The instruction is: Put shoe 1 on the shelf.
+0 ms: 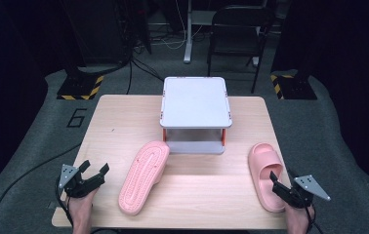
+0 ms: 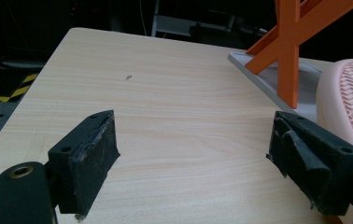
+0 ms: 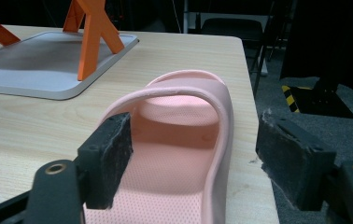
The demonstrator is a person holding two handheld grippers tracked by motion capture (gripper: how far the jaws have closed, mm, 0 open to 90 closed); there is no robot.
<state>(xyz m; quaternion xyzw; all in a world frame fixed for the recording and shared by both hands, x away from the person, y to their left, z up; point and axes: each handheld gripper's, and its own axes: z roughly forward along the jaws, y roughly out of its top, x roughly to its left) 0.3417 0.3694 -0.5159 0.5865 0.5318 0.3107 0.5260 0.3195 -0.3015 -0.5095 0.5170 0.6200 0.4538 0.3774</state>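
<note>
Two pink slippers lie on the wooden table (image 1: 197,185). One slipper (image 1: 143,176) rests sole-up left of centre, its toe near the shelf; its ribbed sole (image 2: 352,102) shows at the right edge of the left gripper view. The other slipper (image 1: 266,174) lies upright at the right, strap toward the far side. My left gripper (image 1: 93,170) hovers open over the table's left front corner, nothing between its jaws (image 2: 193,154). My right gripper (image 1: 274,181) is open over the heel of the upright slipper (image 3: 184,140), one jaw inside the footbed, the other outside its right rim.
A small grey two-level shelf (image 1: 195,102) with orange legs stands at the table's far centre; its base plate (image 3: 48,60) is near the upright slipper. A dark chair (image 1: 236,29) and floor stands with yellow-black markings sit beyond the table.
</note>
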